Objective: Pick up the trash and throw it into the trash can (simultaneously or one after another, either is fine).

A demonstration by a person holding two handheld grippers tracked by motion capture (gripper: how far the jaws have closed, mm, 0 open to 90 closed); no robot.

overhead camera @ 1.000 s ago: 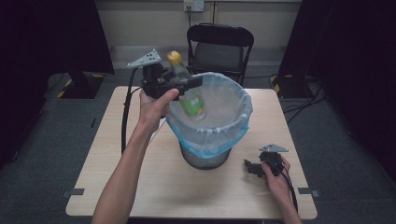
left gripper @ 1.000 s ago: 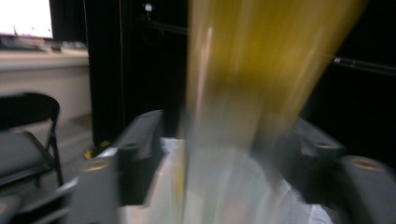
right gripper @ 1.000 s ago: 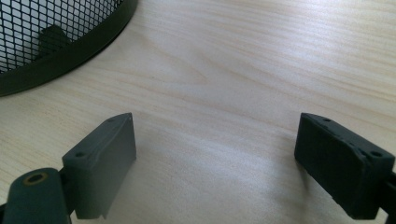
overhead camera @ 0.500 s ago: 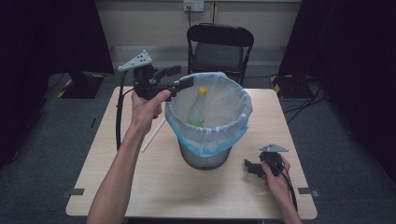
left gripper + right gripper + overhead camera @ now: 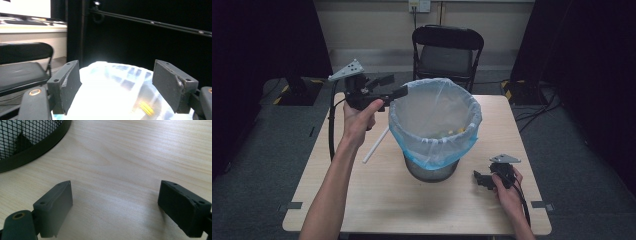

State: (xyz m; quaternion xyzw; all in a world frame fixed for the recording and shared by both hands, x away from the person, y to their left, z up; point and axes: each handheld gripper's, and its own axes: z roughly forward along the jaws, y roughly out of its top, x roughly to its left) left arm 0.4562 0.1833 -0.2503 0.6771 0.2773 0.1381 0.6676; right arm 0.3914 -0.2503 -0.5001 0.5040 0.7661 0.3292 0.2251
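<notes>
Pale wooden desk [image 5: 362, 200] carries a black mesh bin with clear blue-rimmed liner [image 5: 434, 125]; left gripper [image 5: 389, 87], jaws just opened and empty, hangs at its ten o'clock rim; right gripper [image 5: 479, 178] rests released at four o'clock.

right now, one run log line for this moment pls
left gripper: open, empty, at bin rim, jaws just opened | right gripper: open, on table | white stick: on table

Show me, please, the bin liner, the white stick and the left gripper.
bin liner [image 5: 434, 145]: high view, blue band folded outside the bin.
white stick [image 5: 375, 146]: high view, mid-length.
left gripper [image 5: 394, 86]: high view, between its open jaws.
</notes>
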